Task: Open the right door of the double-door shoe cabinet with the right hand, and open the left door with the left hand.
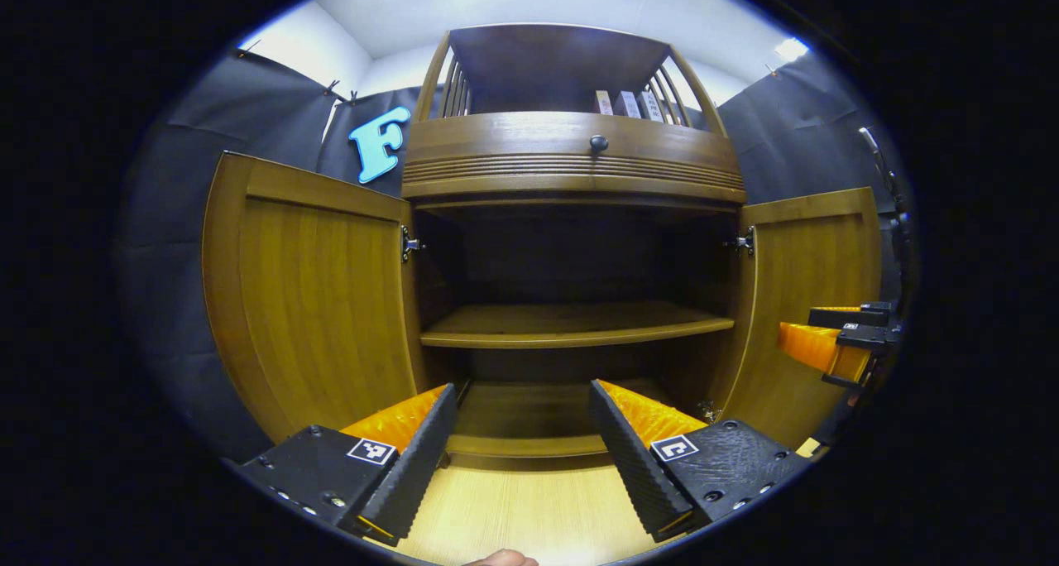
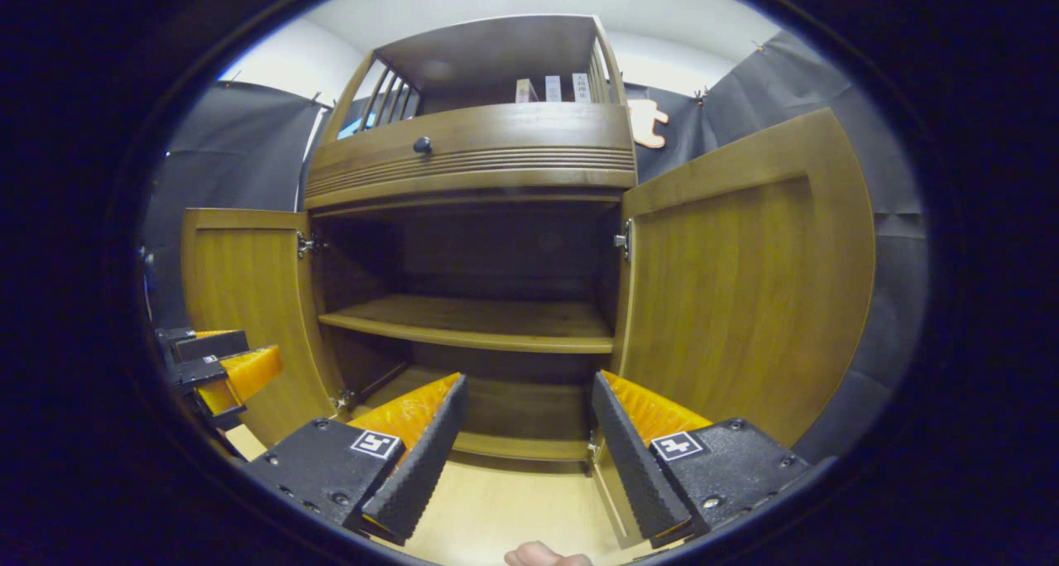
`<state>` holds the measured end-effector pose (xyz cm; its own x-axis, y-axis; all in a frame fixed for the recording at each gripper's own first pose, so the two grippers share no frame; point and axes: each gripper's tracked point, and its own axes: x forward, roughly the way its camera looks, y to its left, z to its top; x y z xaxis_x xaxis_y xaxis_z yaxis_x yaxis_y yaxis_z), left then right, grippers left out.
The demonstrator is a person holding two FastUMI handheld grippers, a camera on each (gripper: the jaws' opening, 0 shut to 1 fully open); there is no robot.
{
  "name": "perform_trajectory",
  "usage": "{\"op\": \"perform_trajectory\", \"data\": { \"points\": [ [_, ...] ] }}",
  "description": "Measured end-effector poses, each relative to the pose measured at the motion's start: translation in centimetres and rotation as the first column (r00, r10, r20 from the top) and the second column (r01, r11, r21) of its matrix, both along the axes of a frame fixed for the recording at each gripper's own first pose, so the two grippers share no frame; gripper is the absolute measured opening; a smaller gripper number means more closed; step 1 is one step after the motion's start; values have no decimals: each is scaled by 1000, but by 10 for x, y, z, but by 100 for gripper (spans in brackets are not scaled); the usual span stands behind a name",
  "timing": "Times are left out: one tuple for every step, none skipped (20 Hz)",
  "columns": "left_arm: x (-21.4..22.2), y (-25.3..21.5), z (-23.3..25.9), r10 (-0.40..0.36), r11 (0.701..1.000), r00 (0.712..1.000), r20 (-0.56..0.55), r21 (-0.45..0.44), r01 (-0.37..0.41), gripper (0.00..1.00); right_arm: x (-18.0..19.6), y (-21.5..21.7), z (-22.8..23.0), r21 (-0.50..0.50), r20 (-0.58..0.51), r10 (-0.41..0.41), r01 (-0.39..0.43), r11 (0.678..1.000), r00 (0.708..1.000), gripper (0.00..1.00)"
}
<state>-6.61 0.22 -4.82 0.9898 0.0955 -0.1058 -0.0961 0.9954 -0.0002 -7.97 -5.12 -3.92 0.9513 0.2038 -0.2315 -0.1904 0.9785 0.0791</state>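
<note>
Both doors of the shoe cabinet [image 1: 571, 185] stand swung wide, so by the look of it the opening is done on both sides. What's left for you is likely just to draw both tools back clear of the doors; nothing to grab.

Left gripper view, left to right:
- Left door [image 1: 314, 293] fills the left-centre of the frame, folded back past its hinge [image 1: 409, 243], inner face toward you.
- Your left gripper [image 1: 521, 434] sits bottom centre, fingers spread apart, holding nothing, pale floor [image 1: 529, 508] under the gap.
- Cabinet interior in the middle: one shelf [image 1: 571, 324] across it, bare, dark back panel.
- Right door [image 1: 815, 301] at right of centre, open.
- The other tool shows at the far right edge, beside that door; I can't tell whether it touches the door.

Right gripper view, left to right:
- Left door [image 2: 244, 309] at left; the other tool low at the left edge.
- Your right gripper [image 2: 529, 434] bottom centre, fingers spread, empty.
- Right door [image 2: 745, 285] large on the right, swung out.

Cabinet itself: brown wood, a drawer with a dark knob [image 1: 598, 143] above the opening, railed top shelf with a few small boxes [image 1: 626, 103] at upper centre.
</note>
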Motion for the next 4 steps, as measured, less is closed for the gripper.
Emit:
{"op": "perform_trajectory", "data": {
  "points": [
    [0, 0, 2, 4, 1000, 1000, 5, -4, -4, 96, 0, 1, 1, 1, 3, 5, -5, 1000, 1000, 95],
    [0, 0, 4, 8, 1000, 1000, 14, -7, -8, 96, 1, 2, 2, -1, 5, 9, -9, 1000, 1000, 95],
    [0, 1, 5, 14, 1000, 1000, 25, -8, -13, 96, 0, 1, 1, -6, 3, 9, -9, 1000, 1000, 95],
    [1, 2, 4, 19, 1000, 999, 26, -14, -19, 100, 1, 1, 1, -9, 3, 12, -12, 1000, 1000, 99]
  ]
}}
